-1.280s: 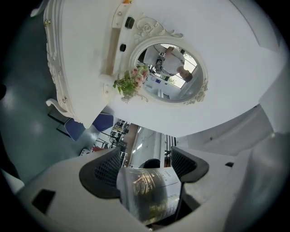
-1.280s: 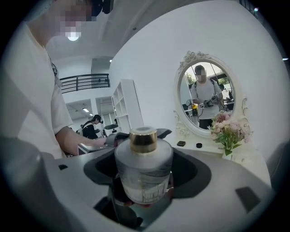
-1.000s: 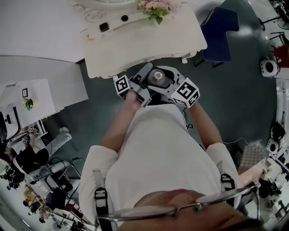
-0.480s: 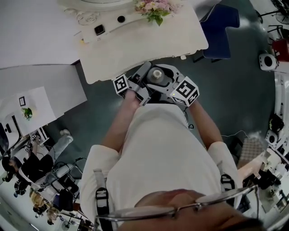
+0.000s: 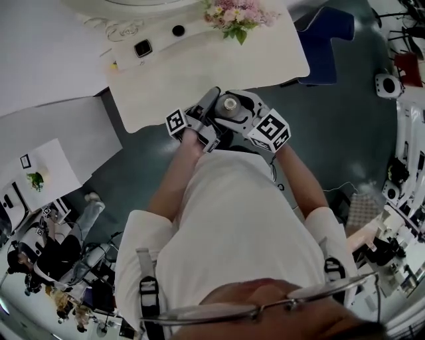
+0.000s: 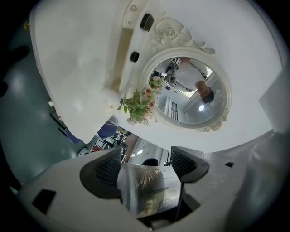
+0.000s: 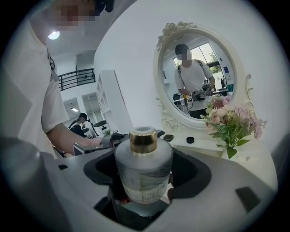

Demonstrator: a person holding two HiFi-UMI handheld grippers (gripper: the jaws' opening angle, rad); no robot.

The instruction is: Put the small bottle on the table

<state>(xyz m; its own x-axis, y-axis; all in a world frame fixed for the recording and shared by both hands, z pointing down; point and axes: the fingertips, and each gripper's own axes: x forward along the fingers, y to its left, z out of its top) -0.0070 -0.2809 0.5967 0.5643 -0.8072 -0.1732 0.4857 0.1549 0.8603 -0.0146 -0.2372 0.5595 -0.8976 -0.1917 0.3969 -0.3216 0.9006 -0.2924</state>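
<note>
The small bottle (image 7: 143,170) is grey frosted glass with a gold cap (image 5: 230,104). It stands upright between the wide-set pads of my right gripper (image 7: 146,186), which is shut on it in the air. In the head view that gripper (image 5: 234,114) hangs at the near edge of the white dressing table (image 5: 199,63). My left gripper (image 5: 210,101) sits close beside it on the left. In the left gripper view, its jaws (image 6: 145,165) are closed on a clear thing with a printed label (image 6: 152,190); what this thing is I cannot tell.
A bunch of pink flowers (image 5: 234,13) and an oval mirror (image 7: 199,77) stand at the table's back. Two small black items (image 5: 143,48) lie near them. A blue chair (image 5: 322,40) is to the right of the table. Another person (image 5: 46,239) sits far left.
Both grippers have moved forward together with the bottle. They were short of the table's near edge and now hang right at it.
</note>
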